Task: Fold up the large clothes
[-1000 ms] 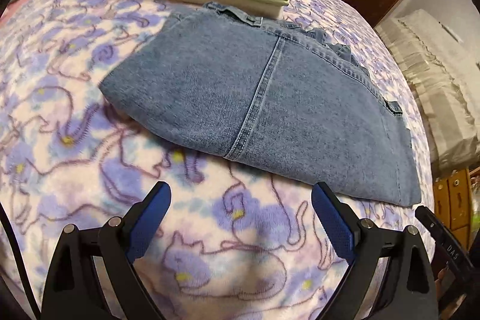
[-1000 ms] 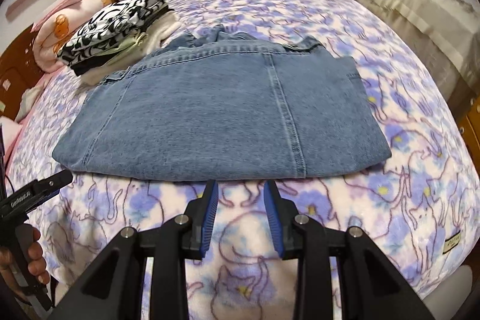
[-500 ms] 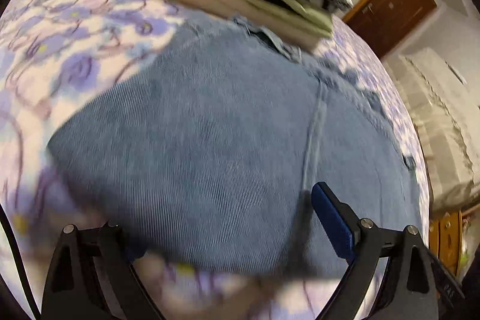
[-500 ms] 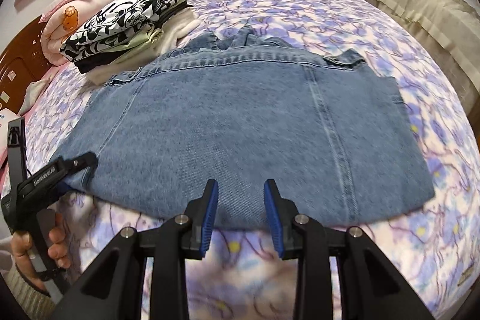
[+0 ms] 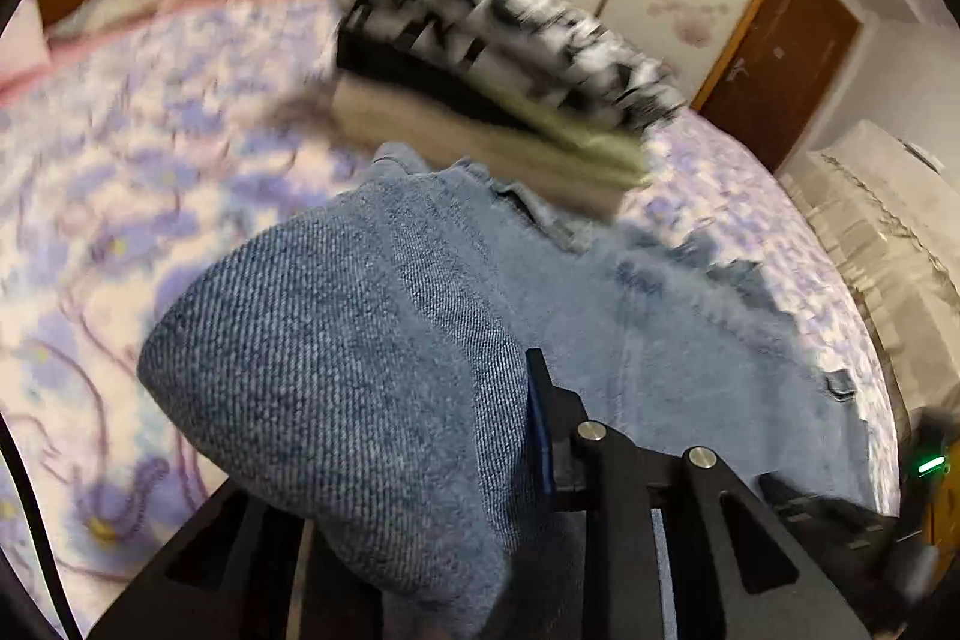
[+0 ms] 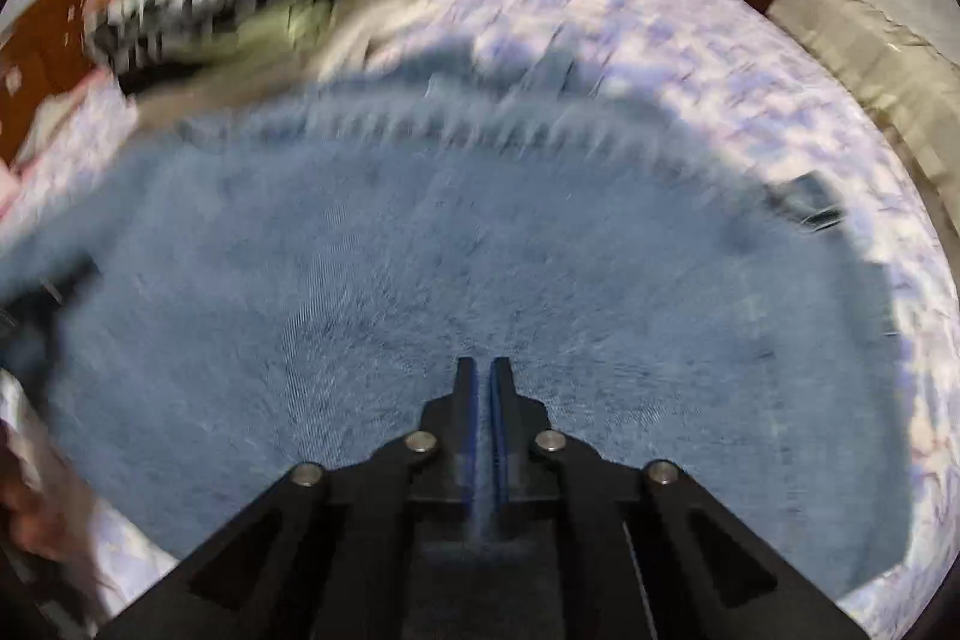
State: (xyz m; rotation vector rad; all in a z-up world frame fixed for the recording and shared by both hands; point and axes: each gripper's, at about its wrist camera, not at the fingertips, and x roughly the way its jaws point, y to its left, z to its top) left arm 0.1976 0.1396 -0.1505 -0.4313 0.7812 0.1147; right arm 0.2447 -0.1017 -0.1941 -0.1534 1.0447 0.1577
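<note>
Both grippers [image 5: 480,460] [image 6: 483,388] pinching jeans' [image 6: 480,250] near edge

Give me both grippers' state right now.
Left gripper: jaws closing, bunched corner of the denim garment between them.
Right gripper: shut on the denim's near edge.

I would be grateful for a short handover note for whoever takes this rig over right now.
Left hand-held gripper: jaws closing on a bunched near corner of the folded blue denim jeans; only one blue pad shows, the other is hidden under the fabric.
Right hand-held gripper: shut, at the jeans' near edge; whether it pinches any cloth is unclear.
Jeans lie on the purple floral bedspread, far edge next to the stack of folded clothes.
Done: jeans already folded into a flat rectangle.
Left: probably one more fold of the near edge away from you, then stack.
</note>
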